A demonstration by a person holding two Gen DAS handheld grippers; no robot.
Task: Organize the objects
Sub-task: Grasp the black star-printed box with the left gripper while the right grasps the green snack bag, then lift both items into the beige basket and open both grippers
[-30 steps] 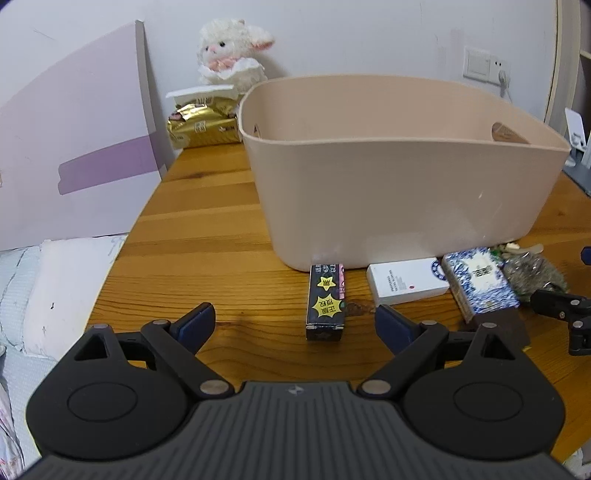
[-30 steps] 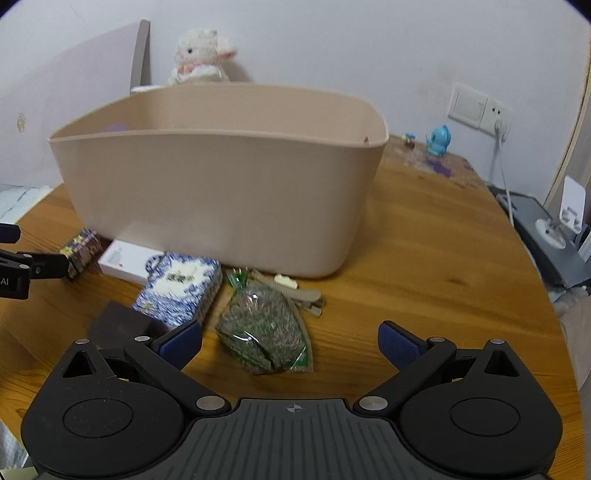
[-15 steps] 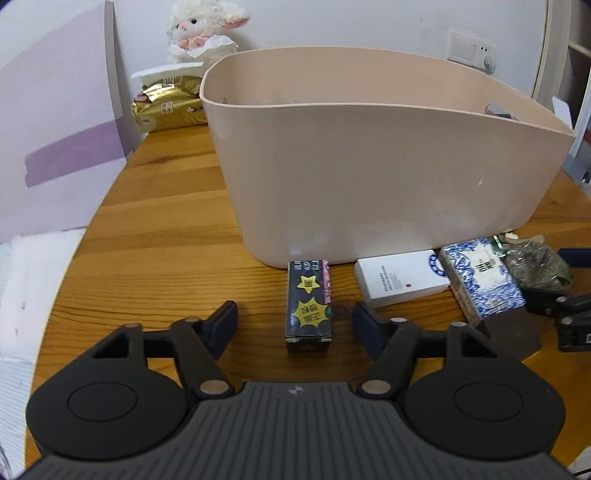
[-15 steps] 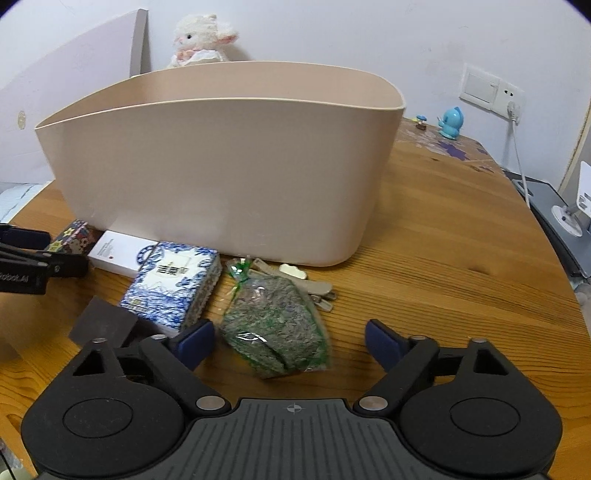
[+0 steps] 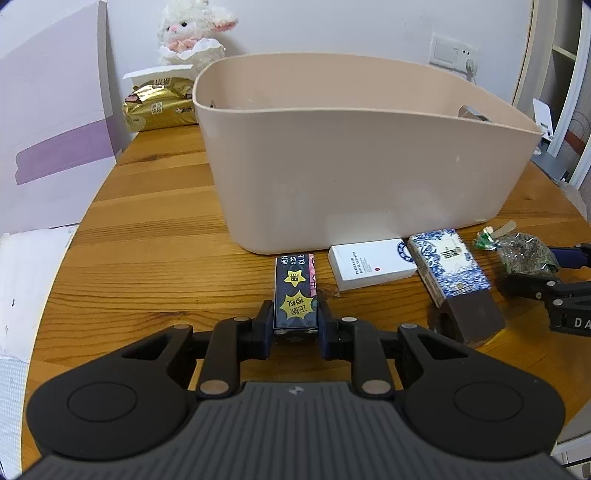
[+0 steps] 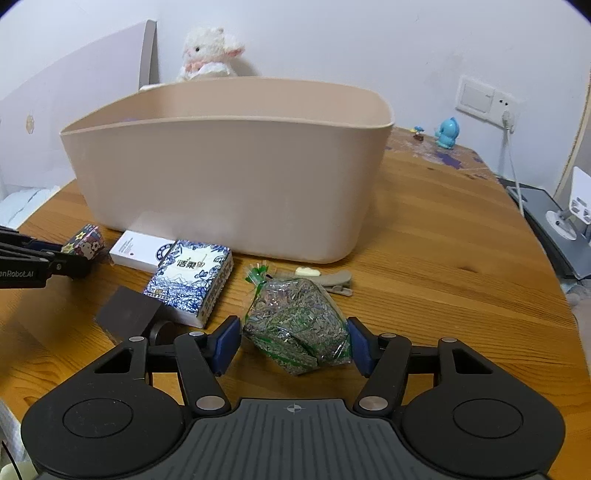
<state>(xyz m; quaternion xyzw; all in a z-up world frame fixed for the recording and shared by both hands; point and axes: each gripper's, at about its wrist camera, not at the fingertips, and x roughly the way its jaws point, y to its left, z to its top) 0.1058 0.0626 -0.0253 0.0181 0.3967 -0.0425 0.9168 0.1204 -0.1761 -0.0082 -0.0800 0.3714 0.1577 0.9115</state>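
My left gripper [image 5: 295, 326] is shut on the near end of a small dark box with yellow stars [image 5: 295, 291], which lies on the wooden table just in front of the big beige tub [image 5: 369, 177]. My right gripper [image 6: 293, 345] has its blue pads against both sides of a clear bag of dried herbs [image 6: 295, 325] that rests on the table. Between the two lie a white box [image 5: 369, 262], a blue-and-white tissue pack [image 6: 192, 280] and a dark brown block [image 6: 125, 314]. The tub's inside is mostly hidden.
A beige hair clip [image 6: 332, 280] lies behind the herb bag by the tub's wall. A plush lamb [image 5: 192, 33] and a gold packet [image 5: 159, 103] sit at the back left. A blue figurine [image 6: 447, 133] stands near the wall socket. The table edge curves off left.
Both grippers moved forward and closed in. The left fingers have shut on the star box; the right fingers have narrowed until they touch the herb bag.
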